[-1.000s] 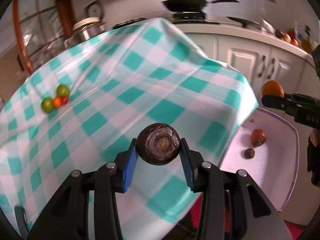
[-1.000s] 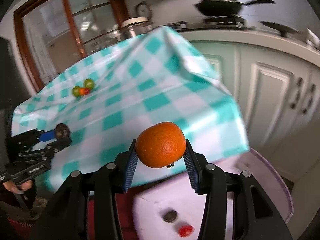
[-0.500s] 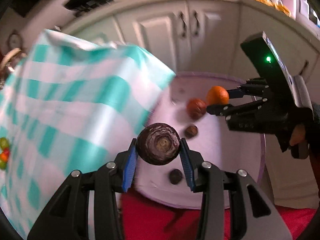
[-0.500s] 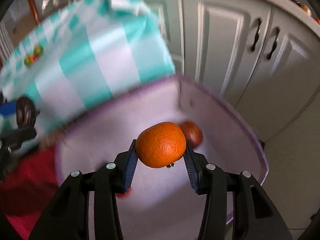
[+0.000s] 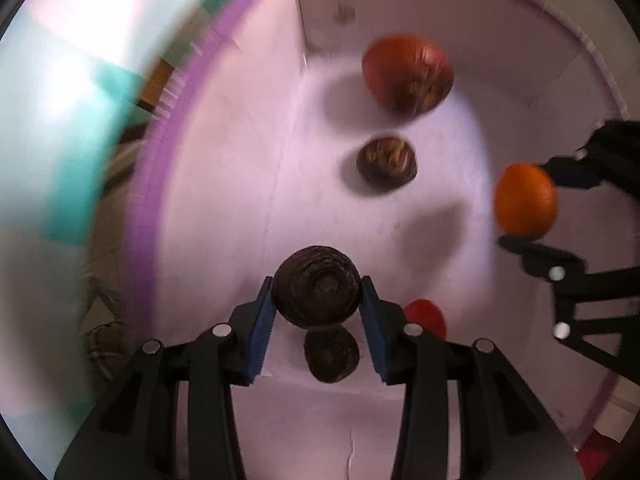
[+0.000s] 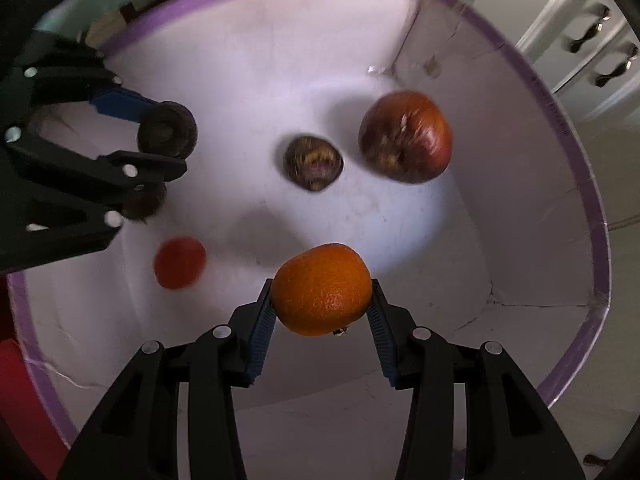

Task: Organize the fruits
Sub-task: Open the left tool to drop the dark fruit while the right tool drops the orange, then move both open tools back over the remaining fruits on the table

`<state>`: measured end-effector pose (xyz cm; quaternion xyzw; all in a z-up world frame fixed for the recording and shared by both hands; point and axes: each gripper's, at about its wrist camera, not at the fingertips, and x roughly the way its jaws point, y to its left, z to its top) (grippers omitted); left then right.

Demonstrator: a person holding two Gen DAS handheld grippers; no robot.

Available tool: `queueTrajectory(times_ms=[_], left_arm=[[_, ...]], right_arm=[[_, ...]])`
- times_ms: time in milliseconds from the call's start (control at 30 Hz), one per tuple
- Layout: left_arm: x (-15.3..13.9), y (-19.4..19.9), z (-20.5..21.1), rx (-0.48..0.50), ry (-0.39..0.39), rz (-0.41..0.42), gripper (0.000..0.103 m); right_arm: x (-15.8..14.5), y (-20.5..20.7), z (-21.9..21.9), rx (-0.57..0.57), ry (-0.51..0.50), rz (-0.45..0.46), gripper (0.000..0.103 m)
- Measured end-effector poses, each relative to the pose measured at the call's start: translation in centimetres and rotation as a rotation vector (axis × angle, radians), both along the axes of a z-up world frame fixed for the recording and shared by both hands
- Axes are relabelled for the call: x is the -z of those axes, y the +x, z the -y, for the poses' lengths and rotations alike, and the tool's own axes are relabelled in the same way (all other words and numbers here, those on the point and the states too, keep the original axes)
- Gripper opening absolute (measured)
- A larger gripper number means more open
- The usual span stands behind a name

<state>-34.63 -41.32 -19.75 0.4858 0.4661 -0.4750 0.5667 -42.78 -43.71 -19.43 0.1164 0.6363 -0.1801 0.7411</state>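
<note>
Left gripper [image 5: 317,307] clamping a dark brown fruit [image 5: 316,286] and right gripper [image 6: 320,307] clamping an orange [image 6: 322,289] above the white bin [image 6: 520,200]; each should lower near the floor, clear of fruit beneath, before releasing.

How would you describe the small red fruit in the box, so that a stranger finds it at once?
Look into the white box with the purple rim. On its floor, near the left gripper, lies the small red fruit. It is the only bright red one: its neighbours are dark brown or orange.
</note>
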Motion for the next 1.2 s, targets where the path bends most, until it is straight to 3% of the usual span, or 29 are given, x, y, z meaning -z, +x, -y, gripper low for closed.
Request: queueTrajectory(times_ms=[100, 367, 400, 433, 500, 633, 733, 800, 867, 933, 1000, 1067, 1133, 1200], left_arm=[[1.4, -0.3, 0.6, 0.018, 0.045, -0.004, 0.042], [1.9, -0.1, 1.0, 0.022, 0.059, -0.018, 0.043], [1.8, -0.1, 1.0, 0.021, 0.055, -0.015, 0.045], [1.7, 0.0, 1.1, 0.017, 0.049, -0.014, 0.055], [1.3, 0.3, 1.2, 0.016, 0.021, -0.035, 0.060], [-2.8, -0.3, 0.0, 0.059, -0.114, -0.041, 0.065], [-8.5, -1.2, -2.1, 0.116, -0.298, -0.032, 0.074], [-13.0, -1.2, -4.6, 0.127, -0.458, -0.025, 0.080], [-17.9, -0.7, -7.6, 0.100, -0.656, 0.032, 0.090], [-21.8, 2.2, -11.8, -0.002, -0.812, 0.161, 0.098], [-24.0, 5.6, -14.5, -0.124, -0.864, 0.253, 0.101], [-26.0, 10.6, -17.9, -0.305, -0.889, 0.294, 0.101], [-27.4, 16.8, -22.1, -0.520, -0.898, 0.311, 0.101], [-27.2, 20.8, -25.2, -0.672, -0.890, 0.350, 0.101]], right_arm=[[0.5, 0.1, 0.1, -0.008, 0.009, -0.029, 0.045], [1.1, 0.6, -0.1, -0.027, -0.007, -0.102, 0.046], [1.1, 0.6, -0.1, -0.023, -0.009, -0.106, 0.048], [1.0, 0.6, -0.1, -0.021, -0.012, -0.104, 0.055], [0.2, 0.4, 0.0, -0.011, -0.025, -0.085, 0.066], [-3.4, -0.8, 1.2, 0.025, -0.072, -0.021, 0.067], [-9.3, -2.4, 3.6, 0.117, -0.171, 0.089, 0.067], [-14.8, -3.4, 4.5, 0.184, -0.279, 0.234, 0.070], [-20.4, -4.4, 3.9, 0.229, -0.369, 0.438, 0.087], [-25.1, -4.8, 2.4, 0.248, -0.395, 0.650, 0.087], [-28.4, -3.8, 0.5, 0.197, -0.367, 0.829, 0.087], [-29.9, -1.0, -1.7, 0.149, -0.337, 0.908, 0.087], [-30.6, 2.3, -4.2, 0.085, -0.278, 0.930, 0.087], [-30.8, 6.1, -6.2, 0.035, -0.228, 0.925, 0.087]])
